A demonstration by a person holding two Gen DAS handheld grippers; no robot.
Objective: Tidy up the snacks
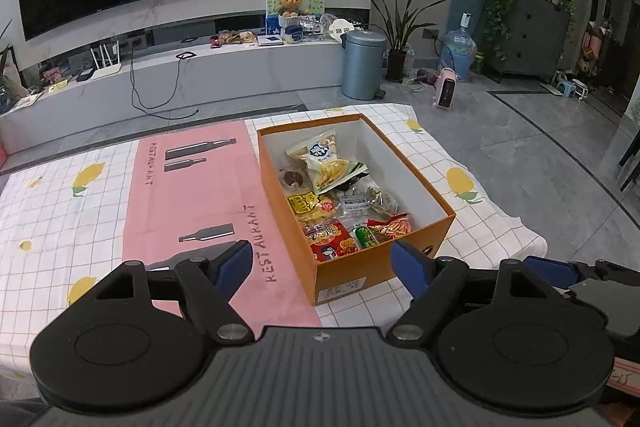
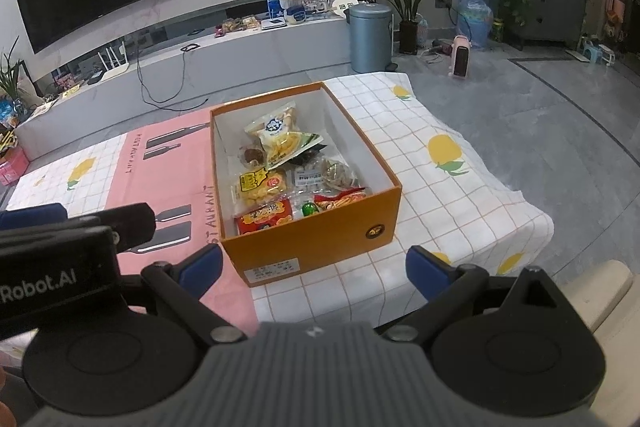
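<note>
- Two grippers hang with blue fingers spread wide and nothing between them: the left gripper (image 1: 322, 261) and the right gripper (image 2: 314, 267), both just short of the near end of the orange box (image 2: 312, 247).
- Neither touches the box or any packet.
- Inside the box lie the snacks (image 1: 336, 195), a loose pile with a red packet (image 1: 330, 241) at the near end and a pale chip bag (image 2: 280, 139) toward the far end.
- Under the box lies a checked tablecloth (image 2: 420, 131); a pink mat (image 1: 192, 195) lies beside the box's left wall.
</note>
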